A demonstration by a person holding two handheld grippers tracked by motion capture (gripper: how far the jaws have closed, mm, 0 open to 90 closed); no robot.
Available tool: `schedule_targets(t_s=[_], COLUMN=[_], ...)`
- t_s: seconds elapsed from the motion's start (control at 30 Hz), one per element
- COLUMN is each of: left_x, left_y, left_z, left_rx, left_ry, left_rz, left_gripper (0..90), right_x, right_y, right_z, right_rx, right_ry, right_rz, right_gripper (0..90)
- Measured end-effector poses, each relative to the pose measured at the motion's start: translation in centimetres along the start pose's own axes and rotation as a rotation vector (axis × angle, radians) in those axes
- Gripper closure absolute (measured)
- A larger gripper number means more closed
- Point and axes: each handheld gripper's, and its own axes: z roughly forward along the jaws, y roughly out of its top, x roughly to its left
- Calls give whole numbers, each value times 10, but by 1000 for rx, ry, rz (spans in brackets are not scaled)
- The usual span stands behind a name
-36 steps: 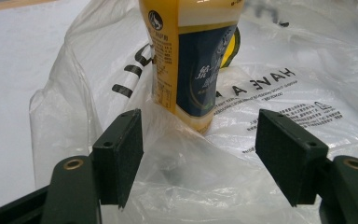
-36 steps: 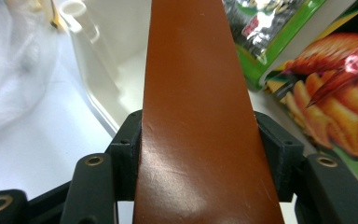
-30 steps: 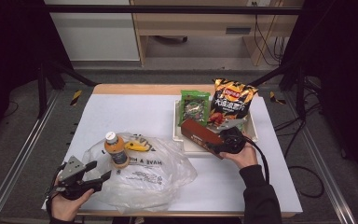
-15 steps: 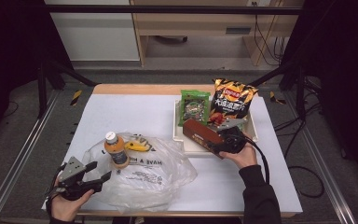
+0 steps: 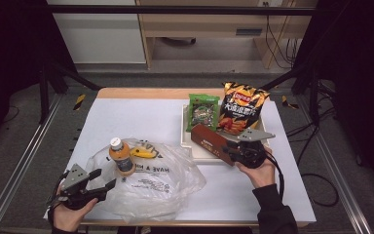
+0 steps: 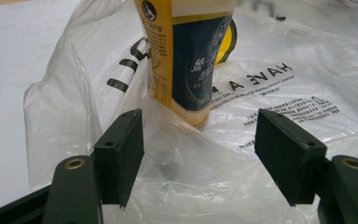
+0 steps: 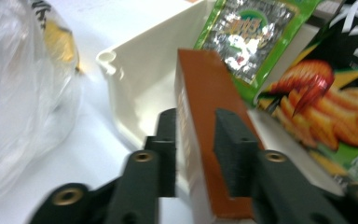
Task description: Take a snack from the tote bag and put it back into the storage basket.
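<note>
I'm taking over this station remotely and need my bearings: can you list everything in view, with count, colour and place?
Box: one, reddish brown, lying across the near edge of the tray, clamped between the right gripper's pads.
Tray: one, cream, right half of the table.
Green snack packet: one, green, standing at the tray's back left.
Chip bag: one, black and orange, standing at the tray's back right.
Plastic bag: one, clear with dark print, near left of the table.
Bottle: one, orange drink, white cap, upright on the plastic bag.
Yellow item: one, beside the bottle; kind unclear.
Table: one, white top.
Left gripper: one, black, jaws open over the bag's near left edge.
Right gripper: one, black, jaws just closed on the box.
</note>
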Motion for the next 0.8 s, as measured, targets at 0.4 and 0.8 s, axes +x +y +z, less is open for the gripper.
schedule_targets(t_s=[0.4,0.8], left_x=[0,0], left_y=[0,0], left_z=[1,1], left_rx=[6,13], left_ry=[1,0], left_rz=[0,4], left_gripper=[330,331], right_x=[7,-10], right_y=[-35,-49], right_z=[0,6], right_rx=[67,82], right_ry=[-10,-96], right_rz=[40,94], right_gripper=[900,889])
